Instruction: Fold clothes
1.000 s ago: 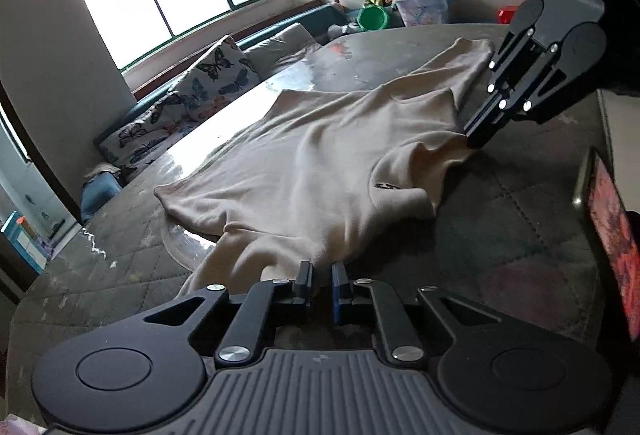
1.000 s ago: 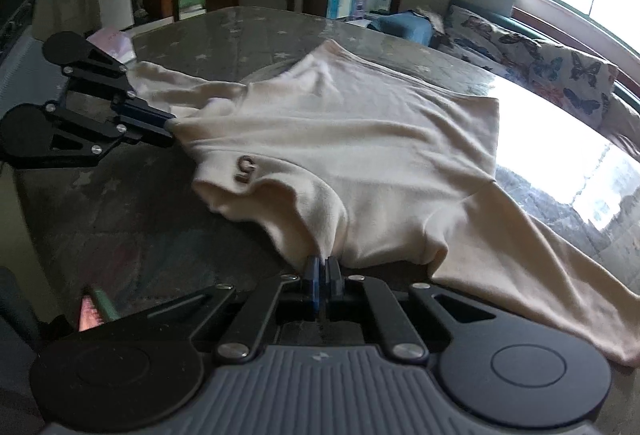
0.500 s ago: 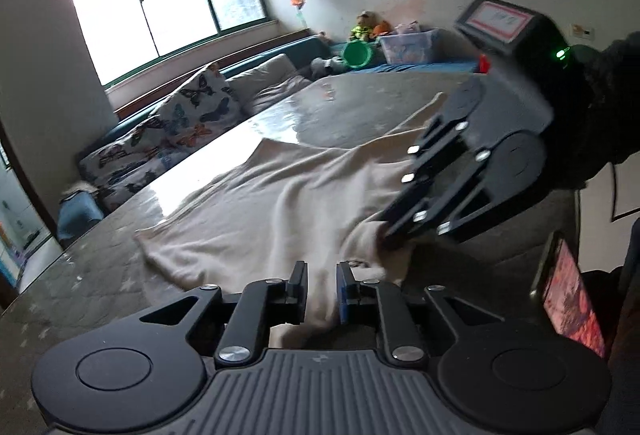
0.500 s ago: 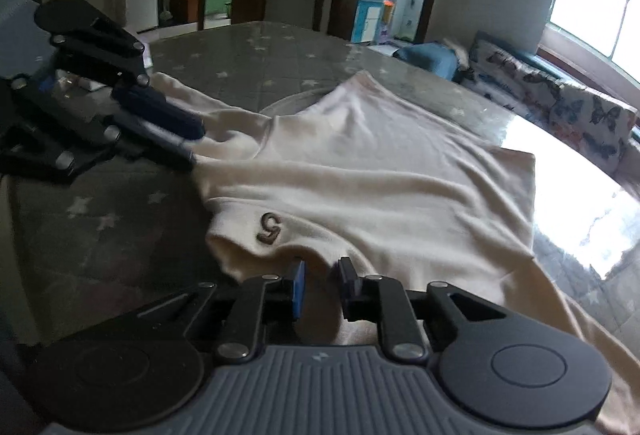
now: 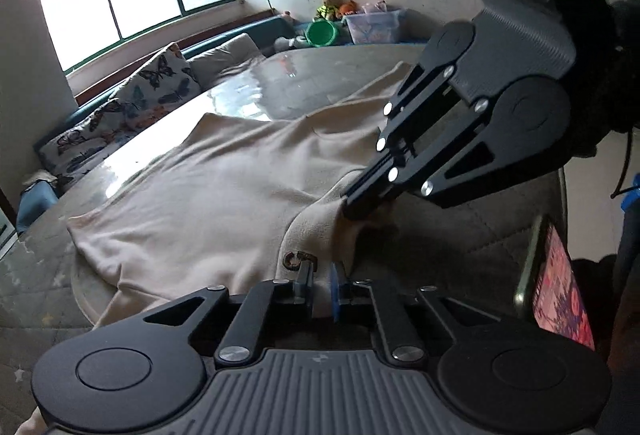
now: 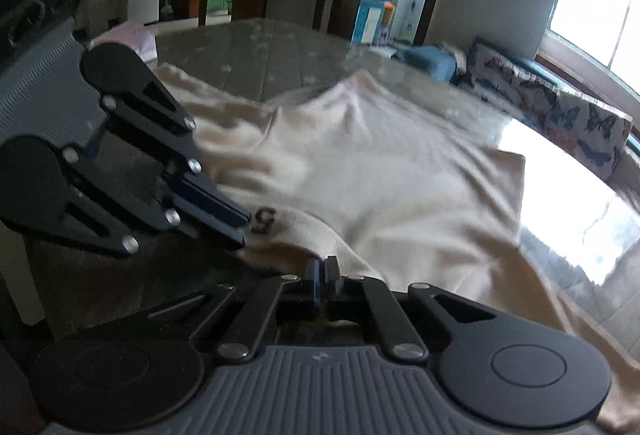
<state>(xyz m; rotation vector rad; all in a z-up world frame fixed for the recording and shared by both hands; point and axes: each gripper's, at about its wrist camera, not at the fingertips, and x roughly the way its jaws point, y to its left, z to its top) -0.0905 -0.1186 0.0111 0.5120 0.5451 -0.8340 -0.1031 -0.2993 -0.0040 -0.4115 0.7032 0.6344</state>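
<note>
A cream sweater (image 5: 216, 195) lies spread on the round table, with a small brown logo (image 5: 299, 259) near its near hem; it also shows in the right wrist view (image 6: 392, 175). My left gripper (image 5: 321, 285) has its jaws a little apart around the hem by the logo. My right gripper (image 6: 323, 271) is shut on the sweater's hem just right of the logo (image 6: 265, 219). Each gripper appears in the other's view, the right one (image 5: 360, 207) pinching cloth and the left one (image 6: 236, 225) at the logo.
The table (image 5: 280, 75) has a glossy glass top. A phone with a lit screen (image 5: 560, 295) stands at the right edge. A sofa with butterfly cushions (image 5: 132, 107) runs along the window wall. Toys and a plastic bin (image 5: 372, 27) sit behind the table.
Both grippers have come together at the hem near the logo. The right gripper opened half a second ago and has now shut on the hem. The left jaws stay slightly apart.
</note>
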